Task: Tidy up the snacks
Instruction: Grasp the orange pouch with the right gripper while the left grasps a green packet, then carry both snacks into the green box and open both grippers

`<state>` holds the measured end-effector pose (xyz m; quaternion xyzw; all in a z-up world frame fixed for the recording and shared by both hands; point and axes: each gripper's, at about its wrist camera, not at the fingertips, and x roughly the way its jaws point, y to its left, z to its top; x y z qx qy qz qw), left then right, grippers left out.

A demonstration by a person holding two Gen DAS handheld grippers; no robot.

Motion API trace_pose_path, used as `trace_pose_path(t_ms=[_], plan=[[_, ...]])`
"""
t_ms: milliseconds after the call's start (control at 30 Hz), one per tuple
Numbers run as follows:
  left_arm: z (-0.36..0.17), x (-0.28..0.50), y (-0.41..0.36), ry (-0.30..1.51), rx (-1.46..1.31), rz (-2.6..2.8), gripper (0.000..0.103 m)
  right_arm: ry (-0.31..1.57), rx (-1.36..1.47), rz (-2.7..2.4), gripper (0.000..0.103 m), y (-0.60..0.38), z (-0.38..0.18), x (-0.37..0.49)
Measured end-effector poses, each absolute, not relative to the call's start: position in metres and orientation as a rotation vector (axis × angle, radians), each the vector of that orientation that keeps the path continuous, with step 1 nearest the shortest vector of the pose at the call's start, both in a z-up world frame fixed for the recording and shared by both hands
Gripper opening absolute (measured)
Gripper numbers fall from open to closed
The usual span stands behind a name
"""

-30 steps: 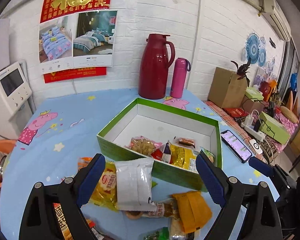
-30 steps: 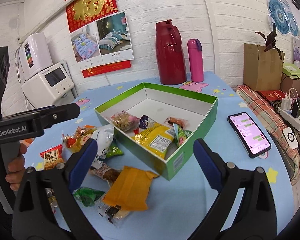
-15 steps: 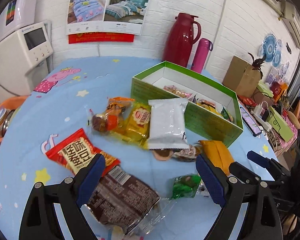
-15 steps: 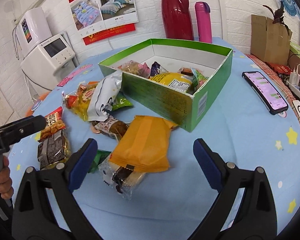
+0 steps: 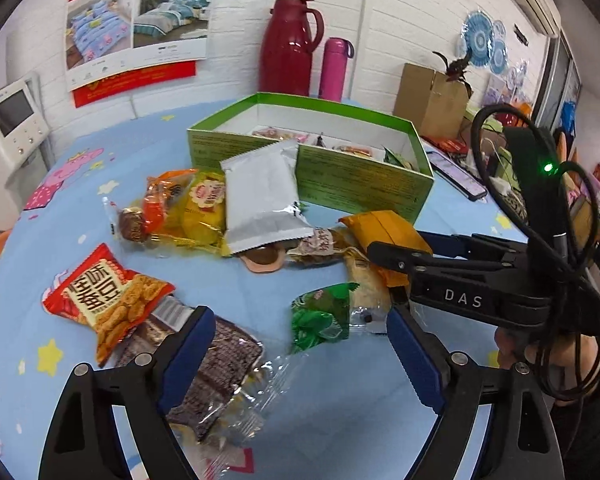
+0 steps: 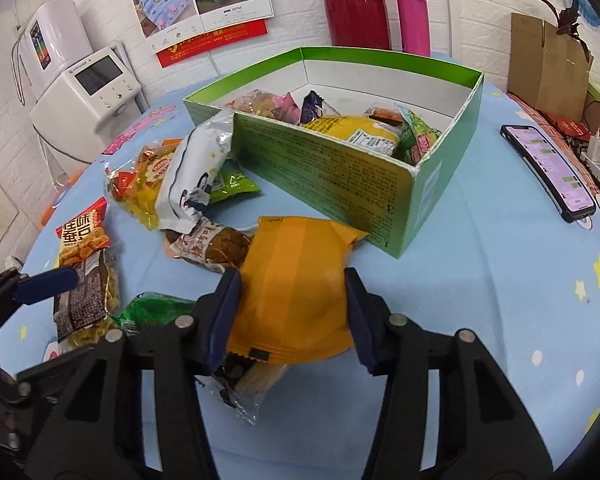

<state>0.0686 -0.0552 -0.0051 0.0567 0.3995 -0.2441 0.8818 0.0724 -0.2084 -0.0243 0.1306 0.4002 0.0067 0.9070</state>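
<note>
Blue cartoon tablecloth [image 6: 480,320] covers the whole table. Green box [image 6: 332,184] sits far-centre w/ several snacks already inside, near corner pointing toward the right tool. Loose snacks lie in a heap left of and nearer than the box: white packet [image 5: 260,196] leaning on the box wall, yellow/orange bags [image 5: 188,208] left of it, red cracker bag [image 5: 100,296] near-left, brown clear-wrap packet [image 5: 208,376] nearest the left tool, small green candy pack [image 5: 320,316] in the middle.

Key item: orange packet [image 6: 296,292]. Right gripper [image 6: 292,316] straddles it, one blue pad each side of its near half, fingers narrowed around it. Pads look touching or v. close; can't tell if the squeeze is firm yet. Packet's long axis runs near-to-far, roughly in line w/ the fingers, far end nearly at the box wall. It rests on top of other wrappers.

Left gripper [image 5: 300,360] hangs wide apart, empty, over the brown packet and green candy.

Right hand is clearly the nearer one; prob. next is lift and carry far-right over the box wall.
</note>
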Motion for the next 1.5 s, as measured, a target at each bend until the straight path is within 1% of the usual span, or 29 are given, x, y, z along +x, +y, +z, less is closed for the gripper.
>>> trace_pose_path(t_ms=[33, 67, 100, 133, 233, 300, 367, 400, 433, 500, 533, 600, 667, 700, 733, 800, 967, 1167, 1333, 1500], plan=[[-0.01, 0.073, -0.061, 0.856, 0.124, -0.518, 0.081, 0.824, 0.281, 0.02, 0.047, -0.211, -0.024, 0.071], [-0.014, 0.077, -0.065, 0.885, 0.121, -0.53, 0.075, 0.823, 0.289, 0.022, 0.046, -0.213, -0.023, 0.07], [-0.02, 0.082, -0.07, 0.918, 0.111, -0.543, 0.071, 0.821, 0.291, 0.02, 0.043, -0.215, -0.024, 0.068], [-0.024, 0.086, -0.072, 0.937, 0.102, -0.546, 0.07, 0.819, 0.292, 0.02, 0.042, -0.217, -0.024, 0.066], [-0.031, 0.094, -0.075, 0.959, 0.089, -0.531, 0.067, 0.817, 0.3, 0.03, 0.042, -0.22, -0.025, 0.063], [-0.035, 0.099, -0.075, 0.984, 0.079, -0.531, 0.057, 0.815, 0.305, 0.034, 0.042, -0.221, -0.026, 0.063], [-0.04, 0.101, -0.075, 1.005, 0.064, -0.541, 0.051, 0.814, 0.3, 0.033, 0.044, -0.221, -0.026, 0.064], [-0.04, 0.101, -0.074, 1.008, 0.059, -0.544, 0.051, 0.814, 0.299, 0.032, 0.045, -0.22, -0.026, 0.065], [-0.04, 0.101, -0.074, 1.007, 0.056, -0.545, 0.051, 0.816, 0.3, 0.034, 0.05, -0.219, -0.027, 0.066], [-0.04, 0.1, -0.074, 1.008, 0.051, -0.546, 0.051, 0.822, 0.307, 0.041, 0.054, -0.218, -0.029, 0.068], [-0.04, 0.101, -0.073, 1.01, 0.048, -0.546, 0.051, 0.826, 0.308, 0.044, 0.058, -0.217, -0.03, 0.069], [-0.039, 0.103, -0.07, 1.015, 0.038, -0.548, 0.051, 0.844, 0.312, 0.051, 0.059, -0.216, -0.034, 0.071], [-0.039, 0.105, -0.07, 1.016, 0.032, -0.548, 0.051, 0.839, 0.315, 0.051, 0.051, -0.216, -0.033, 0.071], [-0.039, 0.107, -0.072, 1.016, 0.028, -0.549, 0.048, 0.829, 0.31, 0.043, 0.047, -0.217, -0.031, 0.07], [-0.039, 0.11, -0.072, 1.019, 0.021, -0.553, 0.041, 0.823, 0.308, 0.034, 0.045, -0.217, -0.03, 0.068], [-0.039, 0.111, -0.07, 1.034, -0.008, -0.544, 0.035, 0.813, 0.313, 0.02, 0.044, -0.219, -0.027, 0.063], [-0.022, 0.099, -0.062, 0.99, -0.019, -0.548, 0.034, 0.762, 0.319, 0.01, 0.043, -0.223, -0.009, 0.05], [0.015, 0.094, -0.063, 0.916, -0.023, -0.592, 0.034, 0.687, 0.312, 0.016, 0.043, -0.226, 0.021, 0.046], [0.049, 0.106, -0.071, 0.862, -0.039, -0.618, 0.034, 0.622, 0.285, -0.003, 0.043, -0.234, 0.047, 0.051], [0.075, 0.13, -0.092, 0.811, -0.034, -0.617, 0.034, 0.583, 0.279, -0.046, 0.043, -0.251, 0.059, 0.061]])
